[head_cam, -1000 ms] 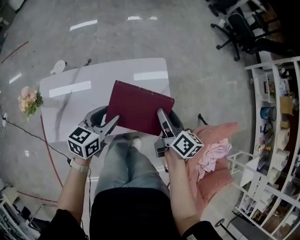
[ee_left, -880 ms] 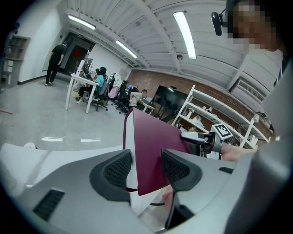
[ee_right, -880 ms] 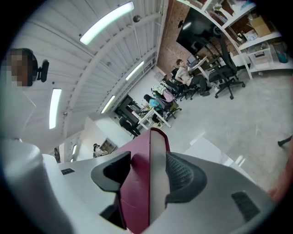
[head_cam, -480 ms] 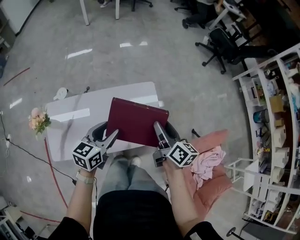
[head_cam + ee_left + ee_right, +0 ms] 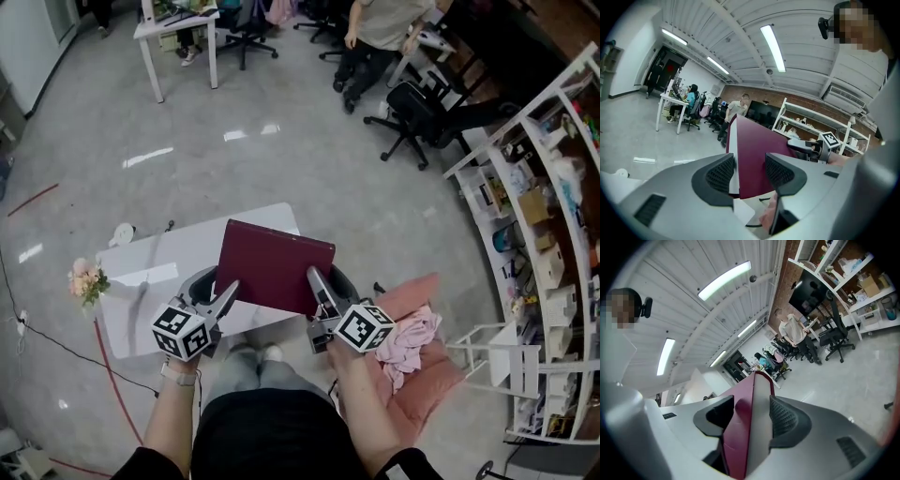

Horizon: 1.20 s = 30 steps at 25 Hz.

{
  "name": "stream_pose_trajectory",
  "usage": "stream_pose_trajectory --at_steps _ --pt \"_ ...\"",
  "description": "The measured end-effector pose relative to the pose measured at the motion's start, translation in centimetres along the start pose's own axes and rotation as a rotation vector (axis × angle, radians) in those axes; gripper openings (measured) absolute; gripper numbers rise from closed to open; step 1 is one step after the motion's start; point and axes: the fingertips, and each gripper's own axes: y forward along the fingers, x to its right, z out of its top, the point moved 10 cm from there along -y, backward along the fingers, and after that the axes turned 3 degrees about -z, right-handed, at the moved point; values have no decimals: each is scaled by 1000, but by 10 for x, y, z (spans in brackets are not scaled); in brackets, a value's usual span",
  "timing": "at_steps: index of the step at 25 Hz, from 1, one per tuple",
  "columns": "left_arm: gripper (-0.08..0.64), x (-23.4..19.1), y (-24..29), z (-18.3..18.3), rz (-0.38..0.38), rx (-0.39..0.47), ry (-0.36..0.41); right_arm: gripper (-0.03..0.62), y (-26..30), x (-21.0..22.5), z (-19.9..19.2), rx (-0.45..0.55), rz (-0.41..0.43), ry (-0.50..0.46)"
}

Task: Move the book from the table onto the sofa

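— Where's the book (image 5: 275, 265)?
— Held in the air over the tabletop's (image 5: 159, 267) right end. Left gripper (image 5: 221, 287) and right gripper (image 5: 317, 284) fingers each clamp a near corner. The sofa (image 5: 427, 380) sits beside.

Head view: high above the dark red rectangular hardcover book (image 5: 274, 267), facing steeply down, well apart from it.
Left gripper view: close against the book's left edge, facing along it and upward.
Right gripper view: close against its right edge, likewise.
Shared: the book, in all three.
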Motion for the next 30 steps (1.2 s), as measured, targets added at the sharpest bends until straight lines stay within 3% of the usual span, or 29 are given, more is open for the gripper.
stream_pose_trajectory --at_steps 7,16,30 --pt "216 19 1 25 -32 12 35 258 -20 -15 22 56 11 -4" --pt "216 74 7 58 -65 44 60 258 -71 -24 60 107 7 -15" --pt "216 115 39 70 -197 17 126 258 -128 -7 73 225 -54 18"
